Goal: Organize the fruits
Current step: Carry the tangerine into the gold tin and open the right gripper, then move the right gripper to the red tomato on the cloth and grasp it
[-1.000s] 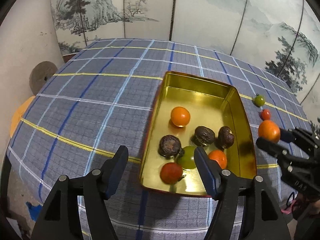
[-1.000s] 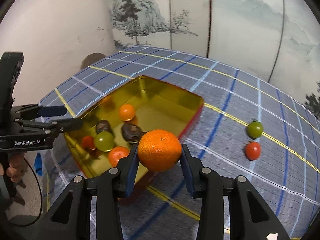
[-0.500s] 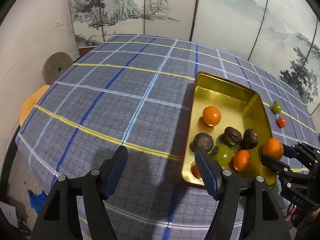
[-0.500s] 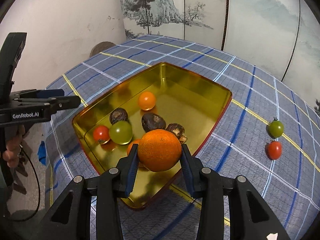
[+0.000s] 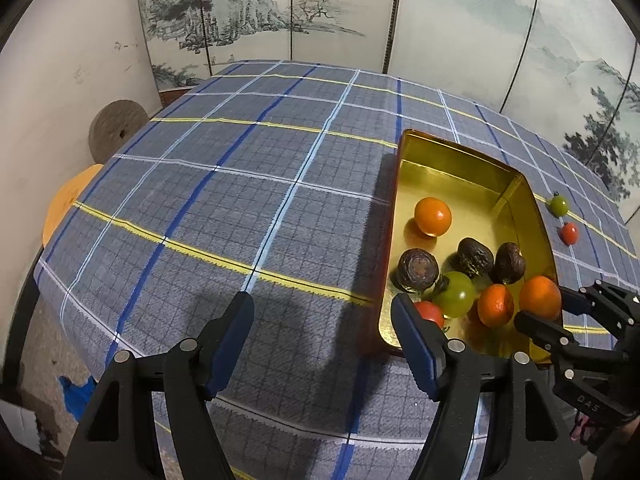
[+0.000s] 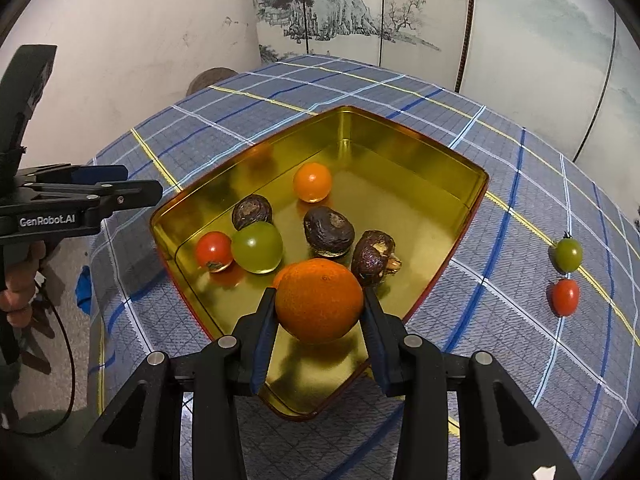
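The right tongs (image 6: 319, 312) gripped a firm, round orange (image 6: 319, 300) across its middle above the gold tin (image 6: 440, 152); the left tongs (image 5: 322, 320) stood open, empty.

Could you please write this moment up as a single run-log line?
right claw: shut on round orange mandarin above gold metal tray | left claw: open, empty | small green tomato, small red tomato: on checked tablecloth

a home room: painted folding screen (image 5: 460, 36) behind a plaid-clothed table (image 5: 240, 184).
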Demonstrator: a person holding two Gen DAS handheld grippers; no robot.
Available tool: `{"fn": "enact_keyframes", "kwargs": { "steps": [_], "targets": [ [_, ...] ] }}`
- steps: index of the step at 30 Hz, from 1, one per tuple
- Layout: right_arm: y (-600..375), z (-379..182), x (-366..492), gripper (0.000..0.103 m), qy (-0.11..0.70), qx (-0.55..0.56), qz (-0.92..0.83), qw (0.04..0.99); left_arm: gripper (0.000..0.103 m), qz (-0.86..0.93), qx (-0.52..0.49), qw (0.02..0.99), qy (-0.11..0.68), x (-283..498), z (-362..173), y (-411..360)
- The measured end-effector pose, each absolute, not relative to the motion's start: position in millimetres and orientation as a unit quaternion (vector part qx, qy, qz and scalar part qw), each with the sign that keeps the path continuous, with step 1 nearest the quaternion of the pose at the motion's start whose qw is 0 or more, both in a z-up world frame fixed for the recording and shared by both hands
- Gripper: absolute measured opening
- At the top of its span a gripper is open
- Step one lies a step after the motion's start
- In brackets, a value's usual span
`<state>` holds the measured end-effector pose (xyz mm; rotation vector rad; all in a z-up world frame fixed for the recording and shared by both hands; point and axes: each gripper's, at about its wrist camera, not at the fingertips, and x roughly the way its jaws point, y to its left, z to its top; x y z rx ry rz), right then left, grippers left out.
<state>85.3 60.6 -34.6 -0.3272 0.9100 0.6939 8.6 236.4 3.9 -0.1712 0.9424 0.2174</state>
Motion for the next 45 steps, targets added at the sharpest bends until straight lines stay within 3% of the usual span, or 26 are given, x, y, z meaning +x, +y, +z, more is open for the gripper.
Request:
{"fn": "enact_keyframes", "kwargs": {
  "steps": [26,45],
  "targets": [
    [65.4,-40.3,84.2,0.039,0.439,-0.134,0.333,0.823,0.072,0.078,-0.073,0.878,0.466,7.4,0.5,215.8],
    [16.4,-10.4,102.4,0.044,0.405,-0.089,0.277,0.867,0.072,0.072,-0.072,0.880,0.464,11.3,2.5,208.8]
  ]
}}
